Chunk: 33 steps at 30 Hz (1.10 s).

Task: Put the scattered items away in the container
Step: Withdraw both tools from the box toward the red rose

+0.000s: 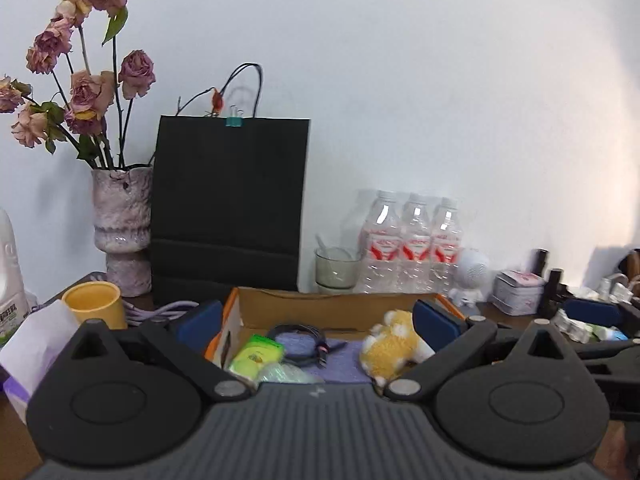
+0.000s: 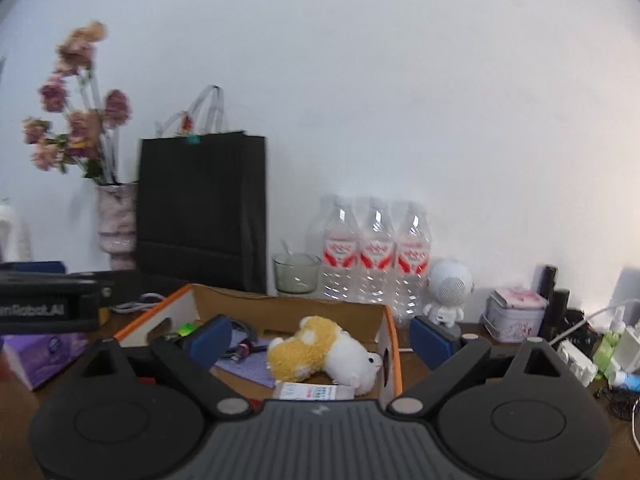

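Left wrist view showed a yellow cup (image 1: 96, 304) and a green packet (image 1: 258, 354) in the cardboard box (image 1: 336, 306); right wrist view did not show the cup, and only a sliver of green. Right wrist view alone showed the plush toy's (image 2: 320, 350) white head and a printed packet (image 2: 316, 392) at the box's near edge.

Count: one box, one plush toy (image 1: 390, 346), one coiled black cable (image 1: 302, 338), three water bottles (image 2: 376, 252), one glass bowl (image 2: 297, 274), one black paper bag (image 1: 230, 204), one vase (image 1: 122, 232) of dried roses, one small tin (image 2: 516, 314).

Left gripper (image 1: 318, 320): jaws spread wide, holding nothing, hovering at the box. Right gripper (image 2: 320, 338): jaws wide apart, empty, straddling the box's right wall. The toy, cable and packets lay inside the box.
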Tool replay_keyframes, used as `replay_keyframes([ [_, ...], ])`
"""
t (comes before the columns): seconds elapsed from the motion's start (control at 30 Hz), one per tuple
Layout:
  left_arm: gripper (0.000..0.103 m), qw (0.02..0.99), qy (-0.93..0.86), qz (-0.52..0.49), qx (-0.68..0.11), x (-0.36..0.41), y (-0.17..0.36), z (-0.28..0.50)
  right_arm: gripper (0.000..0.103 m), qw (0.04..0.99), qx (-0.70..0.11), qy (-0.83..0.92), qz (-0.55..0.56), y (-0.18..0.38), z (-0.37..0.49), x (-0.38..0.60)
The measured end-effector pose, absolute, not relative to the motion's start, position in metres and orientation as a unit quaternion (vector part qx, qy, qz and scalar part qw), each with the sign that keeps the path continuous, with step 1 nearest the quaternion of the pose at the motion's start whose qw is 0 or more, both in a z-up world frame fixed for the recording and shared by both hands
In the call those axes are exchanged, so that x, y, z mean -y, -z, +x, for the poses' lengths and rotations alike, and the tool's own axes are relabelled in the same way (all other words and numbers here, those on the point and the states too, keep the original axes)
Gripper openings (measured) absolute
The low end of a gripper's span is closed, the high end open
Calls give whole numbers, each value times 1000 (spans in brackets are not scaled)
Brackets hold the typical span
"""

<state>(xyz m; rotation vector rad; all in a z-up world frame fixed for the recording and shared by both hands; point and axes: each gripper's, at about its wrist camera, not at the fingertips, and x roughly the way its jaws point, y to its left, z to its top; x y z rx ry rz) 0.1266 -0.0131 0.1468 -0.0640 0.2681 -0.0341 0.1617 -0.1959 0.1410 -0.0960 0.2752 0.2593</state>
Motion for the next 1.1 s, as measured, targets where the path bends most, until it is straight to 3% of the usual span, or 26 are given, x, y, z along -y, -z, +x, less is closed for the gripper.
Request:
replay_keyframes([
  [0.2,103,994,-9,4,-113,20,-142,60,96,980,-139,-124,-69,-141,102,200],
  [0.7,103,986,-22,-3,-163,12,-81,-109,101,979,-128,-158,-31,-97,-87,215],
  [1.1,103,982,-25,-4,-186,14,-61,-110,103,989,-87,-118,-33,-73,-110,211],
])
